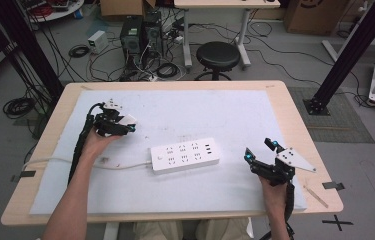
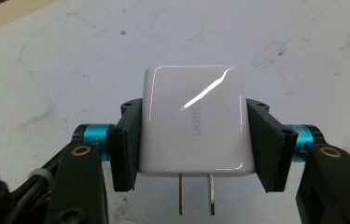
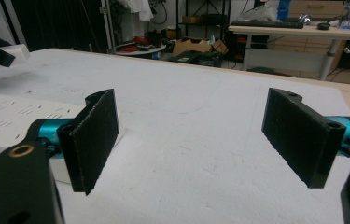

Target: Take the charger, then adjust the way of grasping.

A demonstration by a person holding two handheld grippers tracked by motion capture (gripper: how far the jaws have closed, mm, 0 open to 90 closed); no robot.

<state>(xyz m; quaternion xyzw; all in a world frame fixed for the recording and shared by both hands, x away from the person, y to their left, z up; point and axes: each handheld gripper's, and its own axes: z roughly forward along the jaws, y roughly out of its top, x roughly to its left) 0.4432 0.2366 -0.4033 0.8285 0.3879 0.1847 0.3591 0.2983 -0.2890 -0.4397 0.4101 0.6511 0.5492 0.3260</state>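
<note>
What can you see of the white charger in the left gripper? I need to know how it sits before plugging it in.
The white charger is a glossy, rounded plastic block with faint grey UGREEN lettering on its face. Two flat metal prongs stick out of one end, toward the camera in the left gripper view. The left gripper clamps it by its two opposite sides, above the white mat, left of the power strip.
</note>
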